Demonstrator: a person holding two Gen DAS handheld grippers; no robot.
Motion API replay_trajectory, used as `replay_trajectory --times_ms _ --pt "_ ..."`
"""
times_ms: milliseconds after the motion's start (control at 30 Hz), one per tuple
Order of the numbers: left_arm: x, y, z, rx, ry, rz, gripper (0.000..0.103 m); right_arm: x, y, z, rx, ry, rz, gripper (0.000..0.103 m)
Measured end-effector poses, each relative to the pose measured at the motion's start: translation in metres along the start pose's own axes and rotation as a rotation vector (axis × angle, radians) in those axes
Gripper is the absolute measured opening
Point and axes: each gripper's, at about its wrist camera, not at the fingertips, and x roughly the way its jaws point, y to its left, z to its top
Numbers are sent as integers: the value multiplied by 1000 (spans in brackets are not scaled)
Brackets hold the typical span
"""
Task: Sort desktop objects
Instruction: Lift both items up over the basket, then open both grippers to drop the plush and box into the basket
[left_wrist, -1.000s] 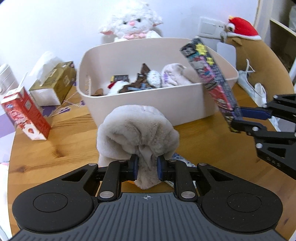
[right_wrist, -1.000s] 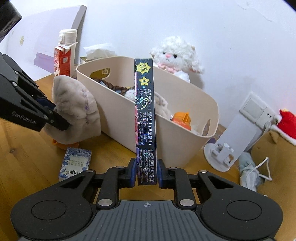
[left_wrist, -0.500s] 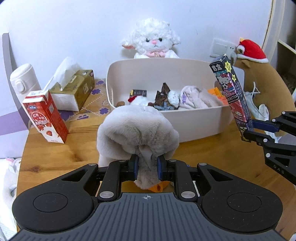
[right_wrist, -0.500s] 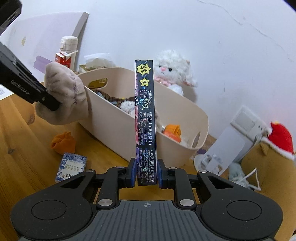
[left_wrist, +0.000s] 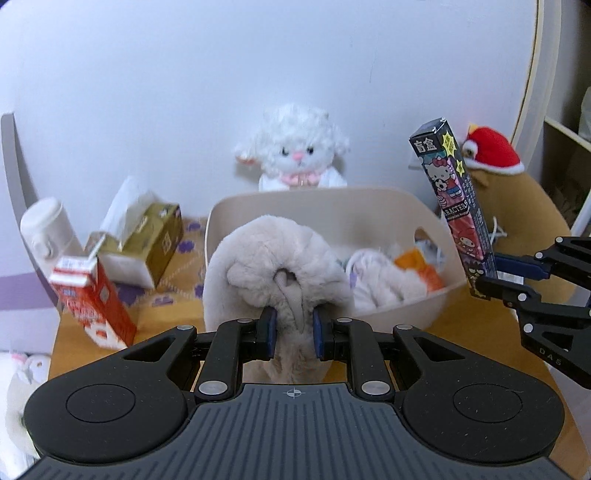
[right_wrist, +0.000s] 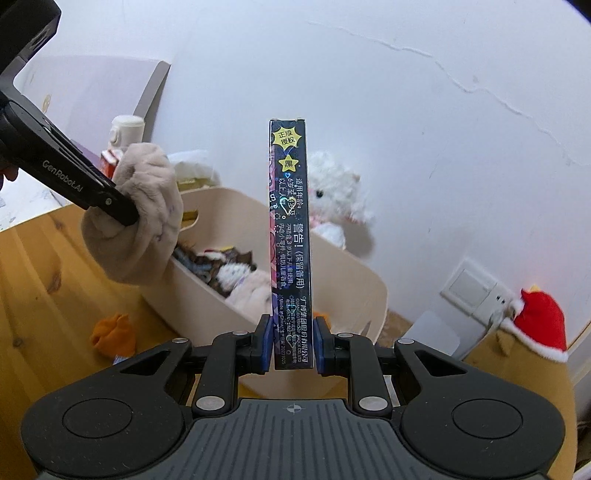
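Note:
My left gripper (left_wrist: 293, 329) is shut on a grey fluffy plush (left_wrist: 273, 258) and holds it in the air at the near rim of the beige bin (left_wrist: 406, 310). The same plush (right_wrist: 147, 218) shows in the right wrist view over the bin's (right_wrist: 354, 291) left end. My right gripper (right_wrist: 293, 341) is shut on the lower end of a tall dark cartoon-printed box (right_wrist: 290, 236), held upright above the bin's near wall. From the left wrist view the box (left_wrist: 456, 206) stands at the bin's right end. The bin holds several soft items.
A white lamb plush (left_wrist: 295, 147) sits behind the bin. A red milk carton (left_wrist: 92, 299), tissue box (left_wrist: 147, 236) and white flask (left_wrist: 44, 229) stand at the left. An orange cloth (right_wrist: 114, 332) lies on the wooden table (right_wrist: 37, 288). A brown plush with a red hat (right_wrist: 535, 325) is at the right.
Both grippers have risen with their loads. The grey plush has moved up and over the bin's edge; the tall box now stands higher above the bin.

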Motion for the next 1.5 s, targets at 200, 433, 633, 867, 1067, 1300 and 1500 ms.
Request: replay_trajectory --times_ms 200,433,633,867,1067,1300,1500 --pt "7 -4 26 13 -31 -11 18 9 -15 15 23 -12 -15 22" --pt "37 -13 56 39 -52 -6 18 33 -28 28 32 5 -12 22" --pt "74 -12 71 48 6 31 18 70 -36 35 75 70 16 22" --pt "109 -5 63 17 133 15 19 103 -33 29 44 175 54 22" --pt "120 -3 57 15 193 7 30 109 -30 27 40 209 80 21" --pt "121 -1 52 25 217 38 65 108 -29 30 56 216 83 33" --pt "117 2 48 28 233 38 69 96 -33 30 86 191 67 43"
